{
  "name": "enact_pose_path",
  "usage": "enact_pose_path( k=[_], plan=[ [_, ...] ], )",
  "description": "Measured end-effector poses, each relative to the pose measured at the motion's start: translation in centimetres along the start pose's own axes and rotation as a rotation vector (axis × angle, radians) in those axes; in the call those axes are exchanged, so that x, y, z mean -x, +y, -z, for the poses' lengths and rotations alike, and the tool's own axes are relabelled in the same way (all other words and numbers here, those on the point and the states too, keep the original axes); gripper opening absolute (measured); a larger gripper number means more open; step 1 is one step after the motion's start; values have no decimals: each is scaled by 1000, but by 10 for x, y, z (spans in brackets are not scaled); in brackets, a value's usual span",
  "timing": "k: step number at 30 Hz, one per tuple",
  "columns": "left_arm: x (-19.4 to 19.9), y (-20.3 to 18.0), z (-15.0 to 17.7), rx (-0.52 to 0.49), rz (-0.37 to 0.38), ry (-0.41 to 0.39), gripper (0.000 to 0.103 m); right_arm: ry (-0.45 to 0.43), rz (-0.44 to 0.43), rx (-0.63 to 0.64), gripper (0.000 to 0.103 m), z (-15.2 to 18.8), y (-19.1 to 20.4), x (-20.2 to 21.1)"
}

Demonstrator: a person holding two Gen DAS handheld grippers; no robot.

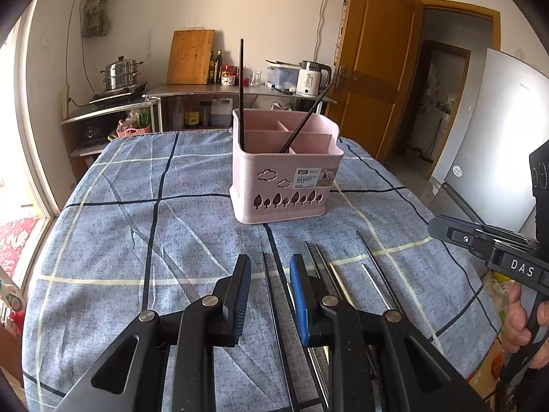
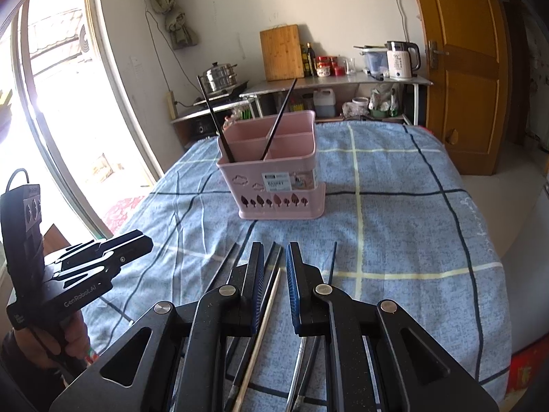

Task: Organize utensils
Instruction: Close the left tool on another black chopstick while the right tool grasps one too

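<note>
**A:** Trying to get this pick-up right. Got loose chopsticks [image 1: 375, 285] lying in a row on the near part of the tabletop [image 1: 103, 226], just this side of the pink basket [image 1: 284, 171]. Already two black ones in the basket: an upright chopstick [image 1: 241, 96] in the near left compartment and a leaning chopstick [image 1: 305, 120] poking out further right. Any tips?

**B:** Looking at the left tool [image 1: 269, 274]: partly open, gripping nothing, hanging over one black chopstick [image 1: 274, 295] running straight through the gap between the jaws. Pretty much lined up already. Same story for the right tool [image 2: 274, 264]: partly open and empty, but with a pale chopstick [image 2: 266, 312] and a couple of dark ones bunched underneath.

**A:** So just close and lift?

**B:** On the left, probably yes. Go straight down, straddle the stick, pinch, lift. On the right, not yet. Likely to grab two or three at once from there. Nudge sideways first to leave a single stick in the gap, then lower and close. Also worth gripping near the middle to stop the stick swinging, and stopping just short of the cloth [image 2: 394, 226] to avoid nipping it. After that, tip upright and drop into a free compartment.
</note>
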State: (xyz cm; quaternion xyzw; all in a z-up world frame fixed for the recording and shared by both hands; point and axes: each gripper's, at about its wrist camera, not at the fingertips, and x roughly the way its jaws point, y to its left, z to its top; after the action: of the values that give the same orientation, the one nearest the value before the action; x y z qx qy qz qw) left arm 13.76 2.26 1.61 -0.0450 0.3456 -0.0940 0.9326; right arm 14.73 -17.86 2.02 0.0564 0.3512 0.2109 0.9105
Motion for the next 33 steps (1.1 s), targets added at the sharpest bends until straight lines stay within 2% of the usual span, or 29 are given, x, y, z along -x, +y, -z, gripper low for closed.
enact_pose_path(
  k=[8, 15, 26, 30, 33],
  plan=[
    [-60, 6, 3, 8, 28, 106, 23, 92, -5, -9, 14, 4, -2, -46],
    [-105, 7, 9, 9, 24, 197, 23, 152, -11, -10, 14, 6, -2, -75],
    [-129, 4, 10, 2, 6, 241, 23, 213, -12, -6, 14, 1, 0, -114],
    [-130, 6, 9, 2, -19, 243, 10, 244, -4, 2, 14, 1, 3, -130],
    [-129, 12, 8, 14, -14, 247, 8, 268, 6, 7, 14, 2, 4, -141]
  ],
)
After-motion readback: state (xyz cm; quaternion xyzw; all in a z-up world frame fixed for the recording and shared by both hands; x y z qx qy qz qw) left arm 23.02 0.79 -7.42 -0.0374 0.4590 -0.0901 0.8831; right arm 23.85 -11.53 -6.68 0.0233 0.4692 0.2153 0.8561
